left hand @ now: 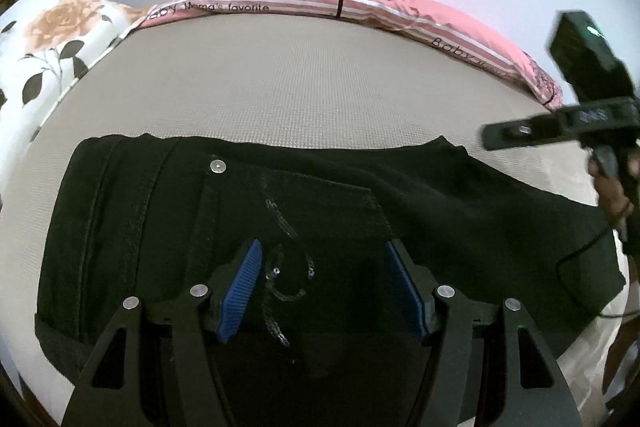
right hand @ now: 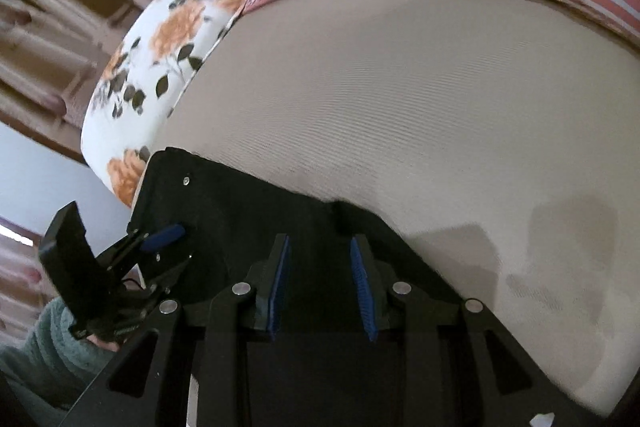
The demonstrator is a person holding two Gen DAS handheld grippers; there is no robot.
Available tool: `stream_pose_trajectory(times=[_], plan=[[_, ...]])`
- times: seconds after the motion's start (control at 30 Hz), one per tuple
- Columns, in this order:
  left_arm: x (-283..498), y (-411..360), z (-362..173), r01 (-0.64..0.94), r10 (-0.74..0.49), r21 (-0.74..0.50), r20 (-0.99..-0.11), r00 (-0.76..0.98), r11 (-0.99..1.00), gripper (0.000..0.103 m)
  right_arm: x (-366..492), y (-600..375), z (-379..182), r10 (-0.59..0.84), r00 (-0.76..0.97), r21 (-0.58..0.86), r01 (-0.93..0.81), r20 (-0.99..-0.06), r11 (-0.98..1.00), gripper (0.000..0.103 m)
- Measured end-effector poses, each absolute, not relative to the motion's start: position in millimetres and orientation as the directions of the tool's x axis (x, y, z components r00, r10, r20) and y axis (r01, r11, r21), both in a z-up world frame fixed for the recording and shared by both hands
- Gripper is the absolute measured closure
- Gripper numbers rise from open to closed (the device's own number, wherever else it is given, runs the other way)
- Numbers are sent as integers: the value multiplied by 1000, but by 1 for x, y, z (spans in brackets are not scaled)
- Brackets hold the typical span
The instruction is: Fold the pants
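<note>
- Beige ribbed fabric covers the bed [left hand: 304,75], with a pale wall behind its far edge and wooden slatted furniture [right hand: 48,39] beyond the left corner in the right wrist view.
- One pink striped cushion [left hand: 360,5] lies along the bed's far edge; one white floral pillow [left hand: 48,39] sits at the far-left corner.
- One pair of black pants [left hand: 320,195] lies folded flat across the bed's near edge, with a single metal rivet [left hand: 218,167] near the waist end.
- The left gripper [left hand: 322,287] hangs over the pants with its two blue pads [left hand: 240,291] set wide apart, nothing between them.
- The right gripper [right hand: 320,283] is also spread, its pads empty above the pants near the right end; whether either touches the cloth cannot be told.
</note>
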State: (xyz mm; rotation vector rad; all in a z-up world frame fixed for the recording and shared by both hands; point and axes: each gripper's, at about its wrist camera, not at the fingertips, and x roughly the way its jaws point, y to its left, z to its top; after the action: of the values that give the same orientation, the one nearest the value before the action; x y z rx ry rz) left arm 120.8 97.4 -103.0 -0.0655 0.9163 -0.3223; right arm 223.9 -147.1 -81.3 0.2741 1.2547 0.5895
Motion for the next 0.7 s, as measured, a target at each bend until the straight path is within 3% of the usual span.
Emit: stream_pose_trajectory(times=[0.23,0.27,0.3,0.57,0.7], plan=[[119,99,-111,291,-315,-171,-755,575,941,39,249,-118,-107,568,67,526,-305,-820,794,73],[118,98,-111,297,-312,-161,-754,578,941,39,250,-119,-106,576,77,531,-306,-814,790,86],[118,98,-111,301,-310,-155,-753,581,941,39,252,-121,-104,598,85,552,-297,-797,779,91],[118,99,-115,316,-320,-154,-741,591,936,37,266,-127,-127,552,146,513,-234,-821,826,97],[118,99,-115,307,-316,-156,-742,591,939,37,263,-123,-123,536,164,494,-239,-828,836,94]])
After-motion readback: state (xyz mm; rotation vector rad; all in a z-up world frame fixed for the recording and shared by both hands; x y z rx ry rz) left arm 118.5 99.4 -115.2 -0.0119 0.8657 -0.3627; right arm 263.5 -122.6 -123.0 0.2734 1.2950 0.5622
